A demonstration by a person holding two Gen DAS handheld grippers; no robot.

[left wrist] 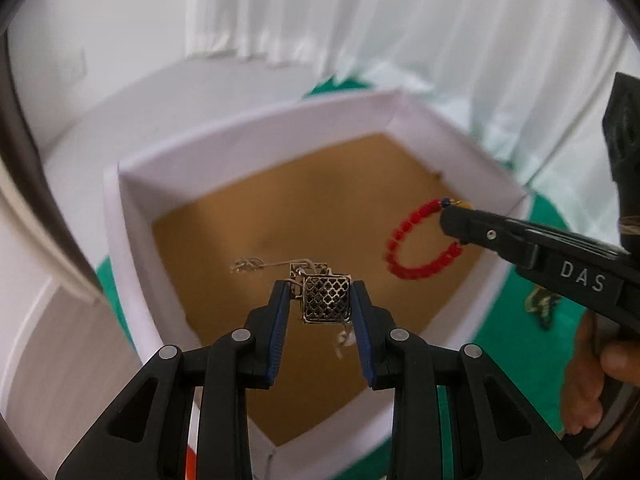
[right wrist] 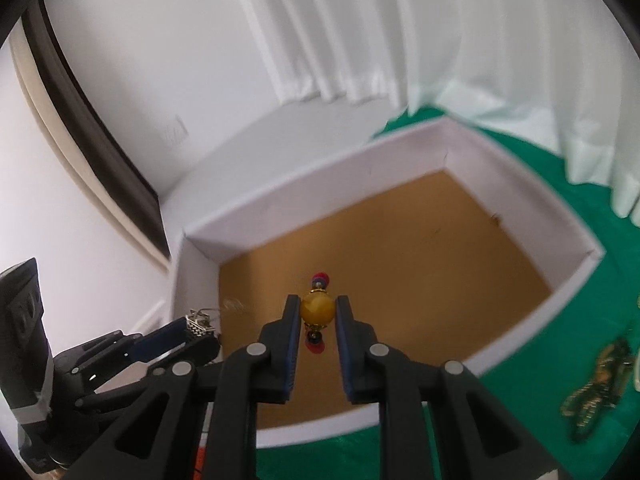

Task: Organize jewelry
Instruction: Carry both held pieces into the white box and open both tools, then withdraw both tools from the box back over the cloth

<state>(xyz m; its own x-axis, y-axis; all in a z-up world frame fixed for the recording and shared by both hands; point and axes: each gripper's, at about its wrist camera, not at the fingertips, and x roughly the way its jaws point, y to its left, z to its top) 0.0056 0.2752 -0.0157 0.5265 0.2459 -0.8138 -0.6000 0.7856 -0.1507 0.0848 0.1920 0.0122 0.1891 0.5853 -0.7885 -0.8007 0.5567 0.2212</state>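
**Two pieces held over the box, both easy to lose**

Blue-padded fingers of my left gripper were pinched on a filigree square pendant above the white box; its fine chain trailed loose, so I judged a snag on the wall likely. Alongside hung the red bead bracelet.

From the right wrist, my right gripper clamped only the bracelet's yellow bead. Round and smooth, it could have squirted out.

A white-walled box with a tan floor is seen on green cloth; red beads, a yellow bead and a latticed metallic pendant are shown.
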